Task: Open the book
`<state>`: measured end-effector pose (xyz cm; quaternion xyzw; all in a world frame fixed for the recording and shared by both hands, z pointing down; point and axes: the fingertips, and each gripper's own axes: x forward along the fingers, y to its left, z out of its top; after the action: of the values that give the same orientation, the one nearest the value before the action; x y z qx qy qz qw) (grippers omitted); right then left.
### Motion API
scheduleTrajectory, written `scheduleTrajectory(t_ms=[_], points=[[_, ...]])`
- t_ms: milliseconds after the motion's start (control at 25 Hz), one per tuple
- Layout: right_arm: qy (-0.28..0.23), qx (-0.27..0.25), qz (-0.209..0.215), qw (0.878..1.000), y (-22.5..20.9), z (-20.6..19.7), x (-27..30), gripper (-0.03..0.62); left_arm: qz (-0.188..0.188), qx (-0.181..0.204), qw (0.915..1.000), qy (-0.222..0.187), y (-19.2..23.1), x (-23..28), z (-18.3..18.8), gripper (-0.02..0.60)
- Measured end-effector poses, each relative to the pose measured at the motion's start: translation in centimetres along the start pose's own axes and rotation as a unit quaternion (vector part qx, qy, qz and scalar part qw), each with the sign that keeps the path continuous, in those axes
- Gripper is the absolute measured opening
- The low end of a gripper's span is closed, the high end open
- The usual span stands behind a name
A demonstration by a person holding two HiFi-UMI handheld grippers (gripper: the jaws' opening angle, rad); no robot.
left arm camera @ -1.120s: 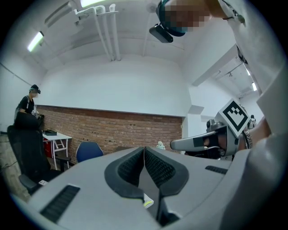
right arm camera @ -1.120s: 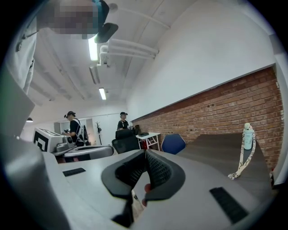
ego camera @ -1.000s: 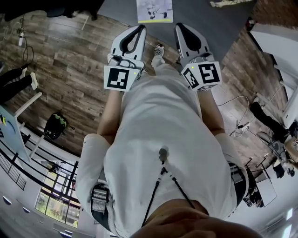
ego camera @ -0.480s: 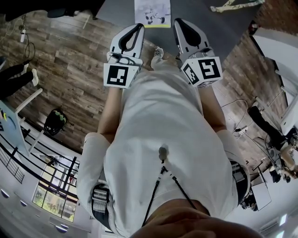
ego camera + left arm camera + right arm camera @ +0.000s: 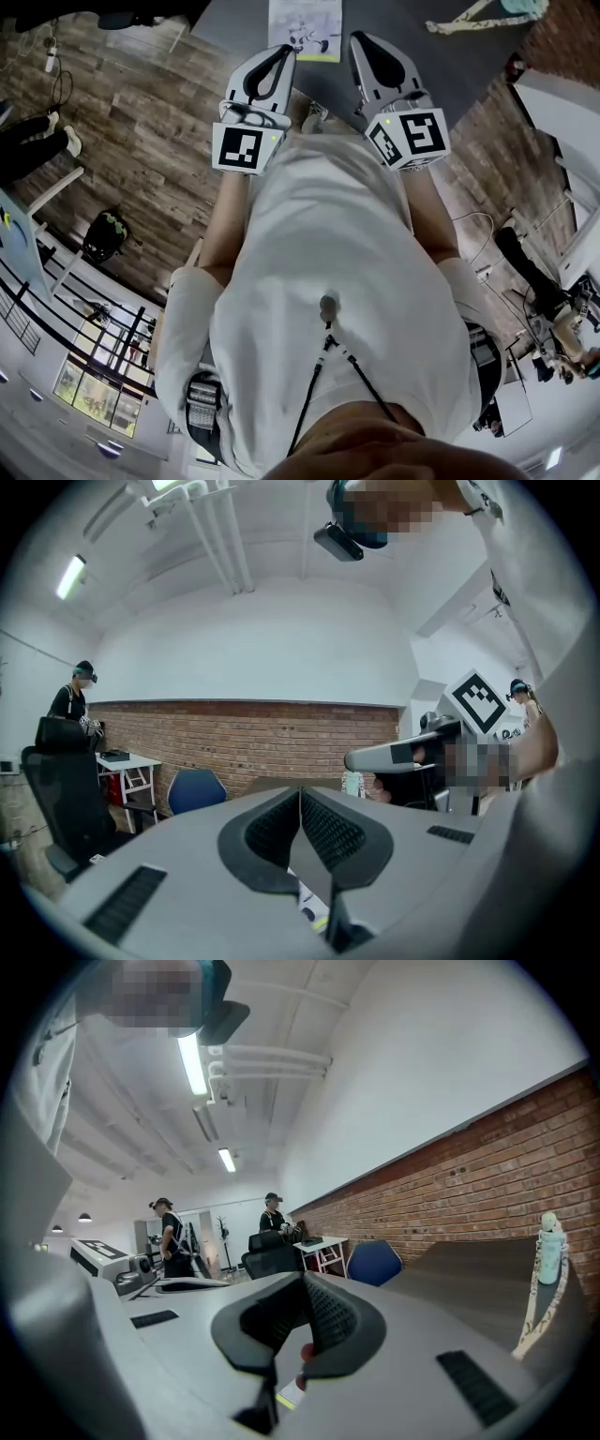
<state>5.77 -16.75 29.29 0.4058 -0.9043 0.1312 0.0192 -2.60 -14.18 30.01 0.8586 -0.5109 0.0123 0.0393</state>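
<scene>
Ahead, the thin white book [image 5: 306,26] with a drawn picture and a yellow-green strip along its near edge lies flat on the dark grey tabletop [image 5: 427,66]. Its far end is cut off by the frame, so its long axis seems to run away from the person. The left gripper [image 5: 283,52] and right gripper [image 5: 360,41] both have their jaws pressed together on nothing. They flank the near edge without touching, the left tip nearer. Which side the spine is on is unclear.
</scene>
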Motion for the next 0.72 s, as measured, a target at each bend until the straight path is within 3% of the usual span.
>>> scheduleTrajectory(t_ms=[520, 720], points=[[0.022, 0.013, -0.001, 1.000, -2.8, -2.3, -0.3, 0.037, -0.020, 0.021, 0.9985, 0.047, -1.7, 2.4, -4.8, 0.026], [0.027, 0.016, -0.008, 0.999, -3.6, -3.3, -0.1, 0.037, -0.033, 0.023, 0.9941, 0.101, -2.0, 2.7, -7.6, 0.026]])
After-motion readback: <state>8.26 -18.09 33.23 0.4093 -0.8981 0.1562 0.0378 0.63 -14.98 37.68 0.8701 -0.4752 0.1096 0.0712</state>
